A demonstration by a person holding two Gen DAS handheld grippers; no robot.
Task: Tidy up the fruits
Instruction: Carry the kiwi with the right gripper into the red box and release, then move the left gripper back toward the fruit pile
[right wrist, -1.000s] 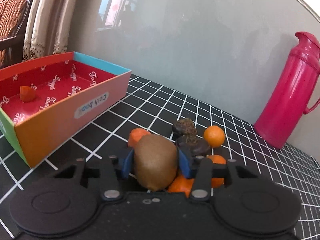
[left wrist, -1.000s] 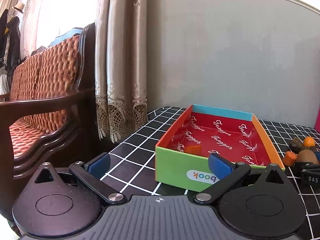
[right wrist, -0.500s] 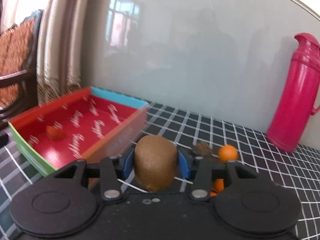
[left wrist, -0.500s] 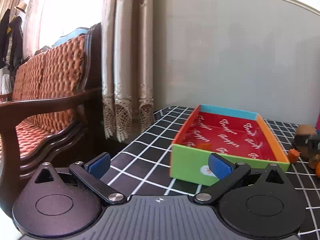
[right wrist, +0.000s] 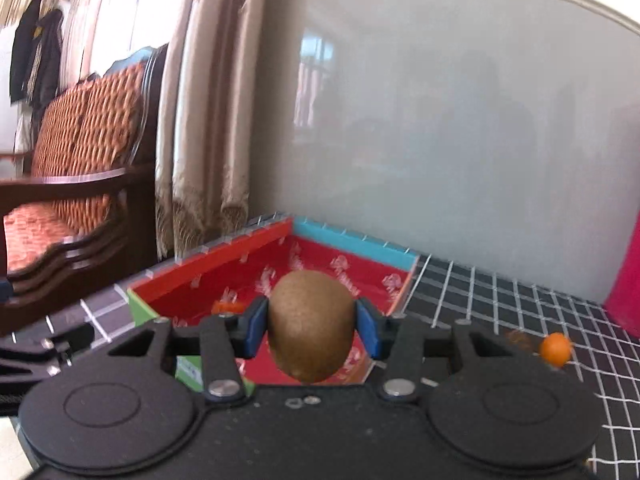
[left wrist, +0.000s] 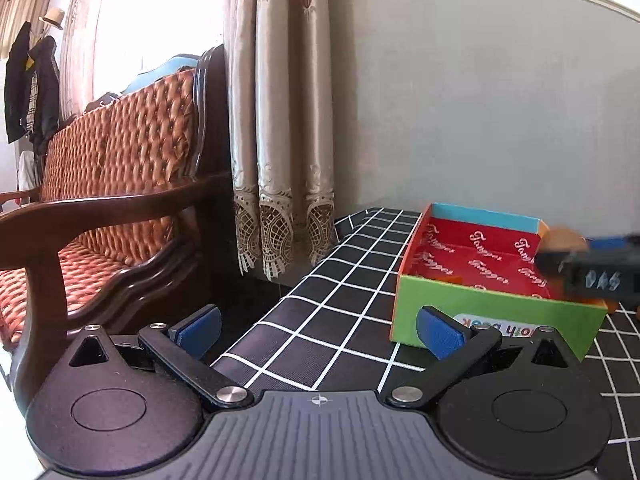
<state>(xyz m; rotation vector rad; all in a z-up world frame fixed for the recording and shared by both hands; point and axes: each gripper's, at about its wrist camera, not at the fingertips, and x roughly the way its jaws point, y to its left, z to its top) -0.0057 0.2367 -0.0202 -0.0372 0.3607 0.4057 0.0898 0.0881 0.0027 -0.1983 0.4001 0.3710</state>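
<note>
Holding a brown kiwi [right wrist: 311,326]: right gripper [right wrist: 311,327] has both blue pads [right wrist: 256,326] pressed on its sides, jaws partly closed around it, fruit upright with its lower end hanging below the pads. Kiwi sits above the near end of the box [right wrist: 208,260], over the red printed floor. In the left wrist view the same kiwi [left wrist: 564,238] shows blurred at the box's far right corner, with the right gripper's dark body [left wrist: 596,270] reaching in over the right wall.

Box [left wrist: 496,312] has a green near wall, orange-red left wall, light blue far wall, red lining. One small orange piece [right wrist: 226,306] lies on the floor inside, left of the kiwi, partly hidden by the gripper.

Left gripper [left wrist: 318,330]: jaws wide apart, nothing between them, hanging over the checked tablecloth [left wrist: 320,320] just left of the box's green wall.

Outside the box, right side: a small orange fruit [right wrist: 555,350] on the cloth, a blurred brownish thing just left of it, can't tell what. Pink object [right wrist: 626,280] at the right edge.

Background: wooden sofa [left wrist: 112,208], curtain [left wrist: 280,120], grey wall [left wrist: 480,100].
</note>
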